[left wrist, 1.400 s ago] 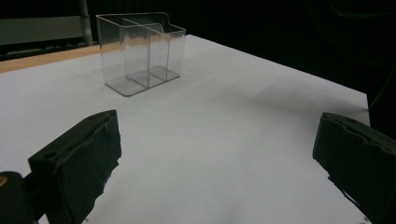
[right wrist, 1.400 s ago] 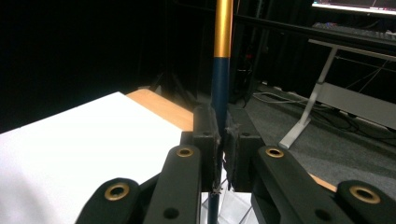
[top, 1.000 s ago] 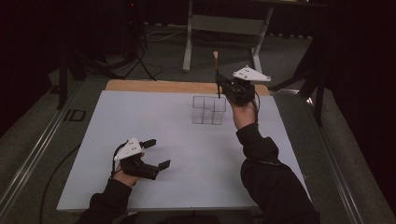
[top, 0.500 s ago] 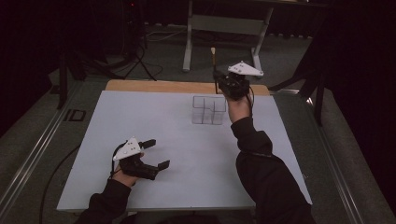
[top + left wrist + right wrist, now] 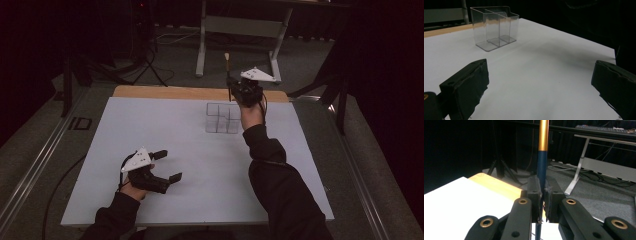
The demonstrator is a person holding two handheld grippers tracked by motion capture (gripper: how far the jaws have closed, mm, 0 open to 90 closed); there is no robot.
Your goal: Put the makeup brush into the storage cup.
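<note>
On the left, my left tongs point(image 5: 167, 165) rest low on the white table point(image 5: 165, 130), released and empty, same place as a second ago. Further right stands the clear plastic compartment organiser point(image 5: 223, 118), empty. My right tongs point(image 5: 235, 91) are clenched on the slim dark-blue brush with a gold ferrule point(image 5: 228, 75), held upright; they have drifted in over the organiser's far right corner and sunk slightly, so I judge the drop-in is near. No readable writing anywhere.

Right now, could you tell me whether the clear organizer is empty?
Empty: the organizer shows bare compartments; the right gripper holds the brush above it.
</note>
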